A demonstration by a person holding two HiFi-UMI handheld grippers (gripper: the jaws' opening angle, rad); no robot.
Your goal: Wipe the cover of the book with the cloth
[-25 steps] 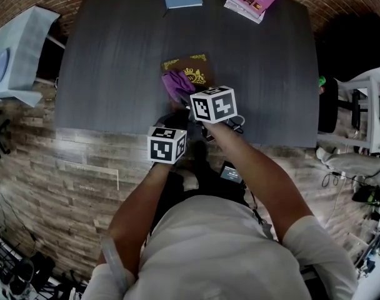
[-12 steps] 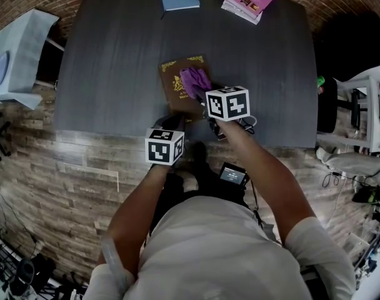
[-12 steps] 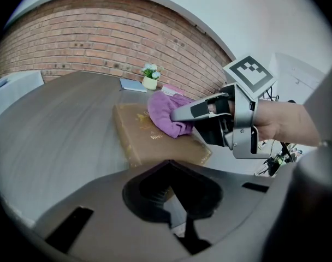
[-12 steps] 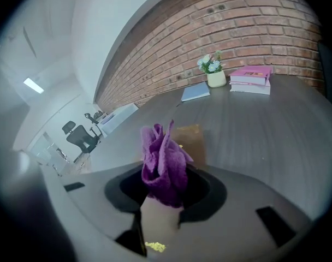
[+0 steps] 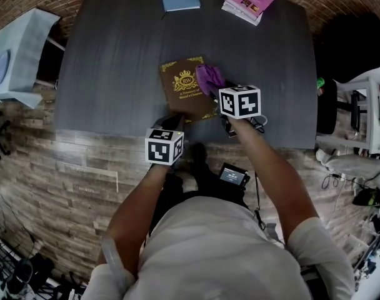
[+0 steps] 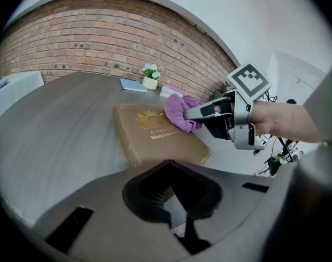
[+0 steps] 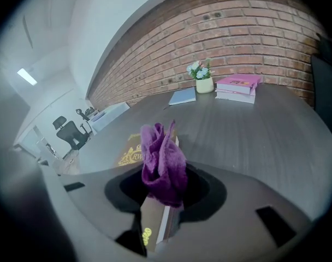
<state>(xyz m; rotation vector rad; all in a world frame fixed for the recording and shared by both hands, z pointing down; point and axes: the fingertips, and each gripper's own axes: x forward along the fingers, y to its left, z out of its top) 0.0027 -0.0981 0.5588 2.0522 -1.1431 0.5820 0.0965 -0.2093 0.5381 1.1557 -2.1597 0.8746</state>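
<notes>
The right gripper [image 5: 220, 91] holds the purple cloth [image 5: 210, 78] bunched between its jaws, and the cloth sticks out in front of them onto the right edge of the brown book [image 5: 184, 92]. The book lies flat on the dark table [image 5: 115, 55], under and to the left of this gripper. Its near edge is just ahead of the left gripper [image 5: 172, 124], whose jaws are closed and empty. The book's long axis runs away from both grippers, tilted a little left. Far beyond them, a small pot [image 7: 205, 85] contains a flowering plant.

Brown book [image 5: 184, 92] w/ gold crest & lettering: closed, flat, slightly skewed, near edge of table [image 5: 115, 61], centre. Purple cloth [image 5: 209, 78] bunched, on book's far-right part.
</notes>
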